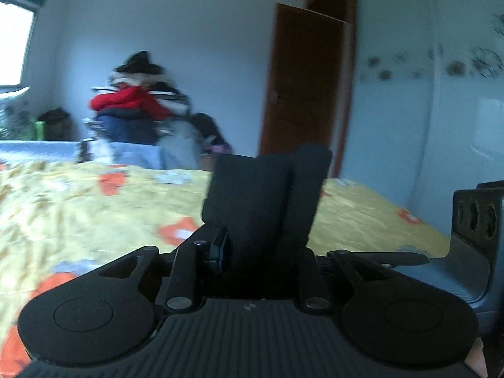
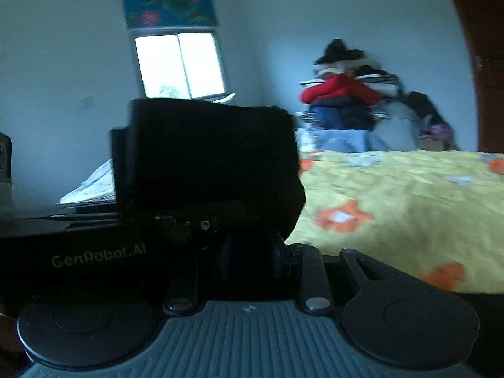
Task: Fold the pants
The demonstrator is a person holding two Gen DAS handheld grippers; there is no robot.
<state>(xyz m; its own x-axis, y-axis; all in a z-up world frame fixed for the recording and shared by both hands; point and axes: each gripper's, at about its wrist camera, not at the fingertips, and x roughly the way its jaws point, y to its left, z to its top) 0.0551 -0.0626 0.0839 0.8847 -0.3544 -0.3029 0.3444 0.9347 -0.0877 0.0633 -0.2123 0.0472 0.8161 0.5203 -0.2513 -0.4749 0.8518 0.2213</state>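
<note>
Left wrist view: the left gripper [image 1: 285,186] has its jaws narrow, a thin slit between them and no cloth seen in it. It points level over the yellow bed [image 1: 94,208] toward a far clothes pile [image 1: 135,104]. In the right wrist view the right gripper [image 2: 204,157] is a dark blur; I cannot tell its state. A dark bulge [image 2: 294,201] at its right side may be cloth. The pants lie in neither view for certain. This looks like a move between folds. Next, both tools must tip down, find the pants and take an edge.
</note>
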